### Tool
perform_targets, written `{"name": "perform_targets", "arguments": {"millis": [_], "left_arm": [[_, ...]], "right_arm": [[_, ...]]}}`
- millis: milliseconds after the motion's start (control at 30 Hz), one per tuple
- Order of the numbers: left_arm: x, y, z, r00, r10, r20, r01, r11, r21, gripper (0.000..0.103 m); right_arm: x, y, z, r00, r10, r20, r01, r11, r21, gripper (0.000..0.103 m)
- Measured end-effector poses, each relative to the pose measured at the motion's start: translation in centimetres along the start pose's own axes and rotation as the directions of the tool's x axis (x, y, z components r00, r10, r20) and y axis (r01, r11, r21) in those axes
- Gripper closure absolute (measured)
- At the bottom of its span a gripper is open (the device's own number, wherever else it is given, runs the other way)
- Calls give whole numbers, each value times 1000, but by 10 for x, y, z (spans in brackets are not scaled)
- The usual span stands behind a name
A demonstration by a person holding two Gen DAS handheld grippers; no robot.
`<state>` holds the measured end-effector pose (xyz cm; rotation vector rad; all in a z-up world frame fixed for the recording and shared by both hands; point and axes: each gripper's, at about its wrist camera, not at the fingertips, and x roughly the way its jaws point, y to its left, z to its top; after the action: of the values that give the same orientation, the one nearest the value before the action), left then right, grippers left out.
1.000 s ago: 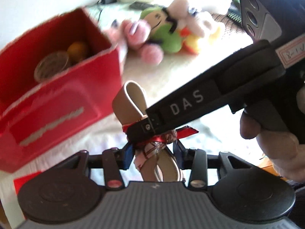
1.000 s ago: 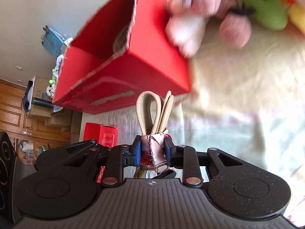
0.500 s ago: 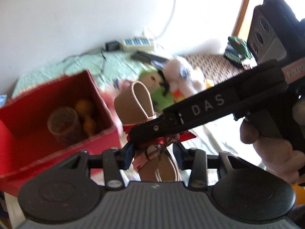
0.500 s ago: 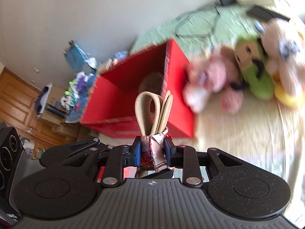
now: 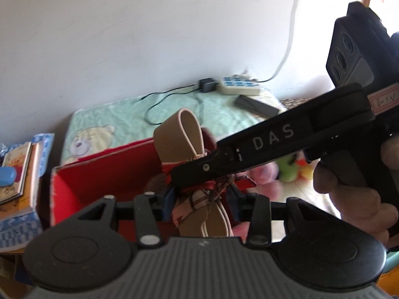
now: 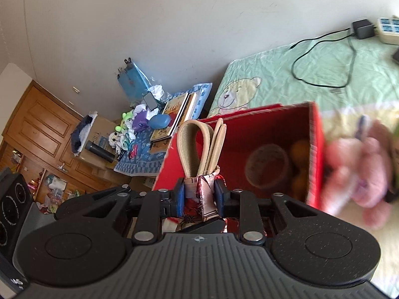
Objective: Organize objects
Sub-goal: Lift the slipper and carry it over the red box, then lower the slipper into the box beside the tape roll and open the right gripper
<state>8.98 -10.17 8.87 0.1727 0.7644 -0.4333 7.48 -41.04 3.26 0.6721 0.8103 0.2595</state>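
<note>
A tan folded belt bundle (image 5: 184, 134), tied at its middle with patterned cloth and a red ribbon, hangs in the air between both grippers. My left gripper (image 5: 202, 196) is shut on its wrapped middle, blue pads on either side. My right gripper (image 5: 192, 174) reaches in from the right and clamps the same wrap just above. In the right wrist view the belt bundle (image 6: 197, 147) stands upright in my right gripper (image 6: 199, 195), shut on the cloth. Behind it lies the open red box (image 6: 314, 149), holding a round tin (image 6: 266, 167) and orange balls (image 6: 299, 149).
The red box (image 5: 74, 172) rests on a bed with a pale green bear blanket (image 5: 104, 122). Plush toys (image 6: 361, 169) lie right of the box. A power strip (image 5: 239, 86), charger and cable sit by the wall. Books (image 5: 17, 172) and clutter fill a side table at left.
Both grippers have risen together with the belt bundle and tilted upward. The red box has slid lower in both views, and the wall and bed head have come into sight.
</note>
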Motion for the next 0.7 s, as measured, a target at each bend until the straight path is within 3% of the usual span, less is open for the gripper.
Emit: {"name": "perform_targets", "arguments": {"millis": [300,700], "left_arm": [[54,76,-12,989,-25,-146,13,997,-79,61],[103,92,-32,946,-65,-318,36,995,-96,61]], "right_arm": [[98,5,9,989,-78,-125,81,996,24,77],[154,-15,4,938,-201,-282,206,979,-14,79]]}}
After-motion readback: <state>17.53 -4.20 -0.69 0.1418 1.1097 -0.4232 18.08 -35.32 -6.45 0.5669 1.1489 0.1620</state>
